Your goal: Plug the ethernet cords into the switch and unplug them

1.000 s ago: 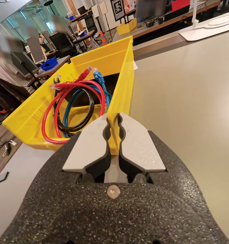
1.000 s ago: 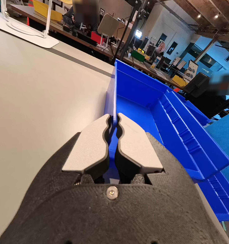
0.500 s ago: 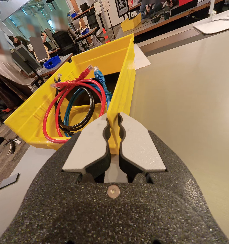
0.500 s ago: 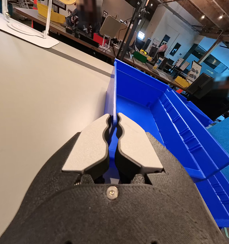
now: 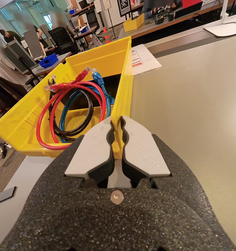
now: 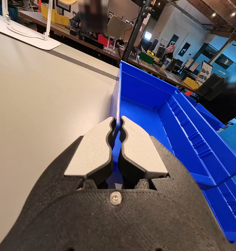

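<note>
At the table's left edge my left gripper [image 5: 116, 120] clamps the yellow bin's [image 5: 101, 59] side wall; coiled ethernet cords [image 5: 73, 108] lie inside. My right gripper [image 6: 117, 120] pinches the blue bin's [image 6: 148, 86] wall.

The left gripper [image 5: 117, 122] pinches the yellow bin [image 5: 122, 86] wall, cords [image 5: 73, 108] inside.

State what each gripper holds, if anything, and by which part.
The left gripper is shut on the yellow bin, clamping its right side wall. The right gripper is shut on the blue bin, clamping its left side wall.
</note>
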`<state>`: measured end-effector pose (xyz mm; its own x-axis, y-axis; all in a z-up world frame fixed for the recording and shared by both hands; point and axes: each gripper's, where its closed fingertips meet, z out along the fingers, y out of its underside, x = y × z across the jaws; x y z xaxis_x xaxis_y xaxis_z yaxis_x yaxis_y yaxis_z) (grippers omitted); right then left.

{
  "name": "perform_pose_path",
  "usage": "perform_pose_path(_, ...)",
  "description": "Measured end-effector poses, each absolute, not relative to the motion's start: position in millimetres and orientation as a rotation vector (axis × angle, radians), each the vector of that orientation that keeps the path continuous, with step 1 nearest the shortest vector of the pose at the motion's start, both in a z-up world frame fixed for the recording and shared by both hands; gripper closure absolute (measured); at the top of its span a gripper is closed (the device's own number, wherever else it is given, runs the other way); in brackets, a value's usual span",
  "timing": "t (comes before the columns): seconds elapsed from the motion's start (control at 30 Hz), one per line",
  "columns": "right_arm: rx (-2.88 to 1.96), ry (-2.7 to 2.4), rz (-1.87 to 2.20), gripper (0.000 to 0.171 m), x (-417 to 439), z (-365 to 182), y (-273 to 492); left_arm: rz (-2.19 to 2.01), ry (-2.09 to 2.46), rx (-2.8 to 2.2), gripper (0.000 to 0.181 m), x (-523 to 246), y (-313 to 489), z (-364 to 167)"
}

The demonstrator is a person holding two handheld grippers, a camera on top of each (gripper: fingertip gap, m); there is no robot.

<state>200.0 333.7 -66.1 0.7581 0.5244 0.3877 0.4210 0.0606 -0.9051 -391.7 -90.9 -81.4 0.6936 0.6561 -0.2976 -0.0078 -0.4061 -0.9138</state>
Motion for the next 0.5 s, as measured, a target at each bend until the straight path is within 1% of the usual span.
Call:
perform_pose_path(0.37, -1.572, -0.789, 0.126, 0.166, 205.0, -67.0, 343.2, 0.839, -0.499, -1.958, 0.172, -395.0, -92.2, -95.0)
perform_pose_path(0.5, -1.575, -0.789, 0.137, 0.166, 205.5, -67.1, 344.1, 0.775, -0.520, -1.950, 0.174, -395.3, -92.9, -94.6)
